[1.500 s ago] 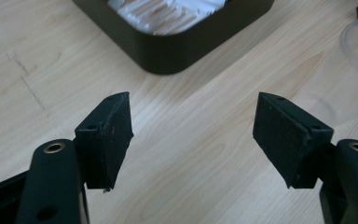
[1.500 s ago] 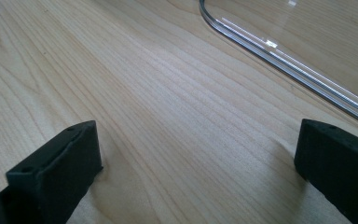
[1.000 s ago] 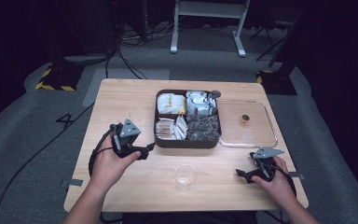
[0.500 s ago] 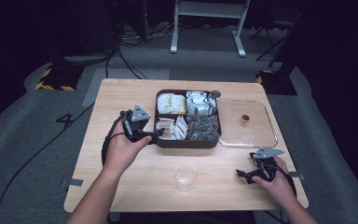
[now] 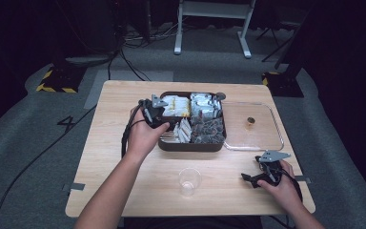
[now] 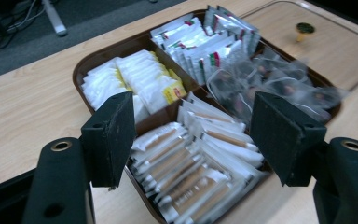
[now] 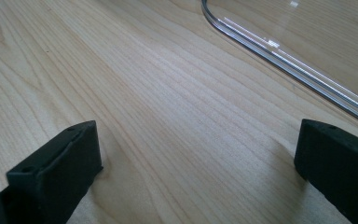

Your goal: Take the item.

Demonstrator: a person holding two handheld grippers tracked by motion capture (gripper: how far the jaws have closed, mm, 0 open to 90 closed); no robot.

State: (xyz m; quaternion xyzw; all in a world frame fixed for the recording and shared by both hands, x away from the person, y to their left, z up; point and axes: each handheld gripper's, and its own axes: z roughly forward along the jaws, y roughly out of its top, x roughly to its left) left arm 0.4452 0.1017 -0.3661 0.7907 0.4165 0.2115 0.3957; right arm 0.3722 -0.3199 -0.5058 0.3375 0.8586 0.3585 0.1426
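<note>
Brown compartmented tray [image 5: 190, 145] of packets sits mid-surface, its near-left corner hidden in the high view by the left gripper [image 5: 169, 125], whose fingers [image 6: 116, 135] stand spread above the white-and-tan sachets [image 6: 191, 163]. Clear crinkly bags [image 6: 270, 86] blur at the edge. A clear flat plastic lid [image 5: 253, 126] with a small gold knob lies touching the tray's right side. The right gripper [image 5: 253, 179] rests on the pale wooden surface [image 5: 124, 191], fingers [image 7: 58, 163] apart. A clear plastic cup [image 5: 189, 180] stands between the hands. Grey carpet surrounds.
</note>
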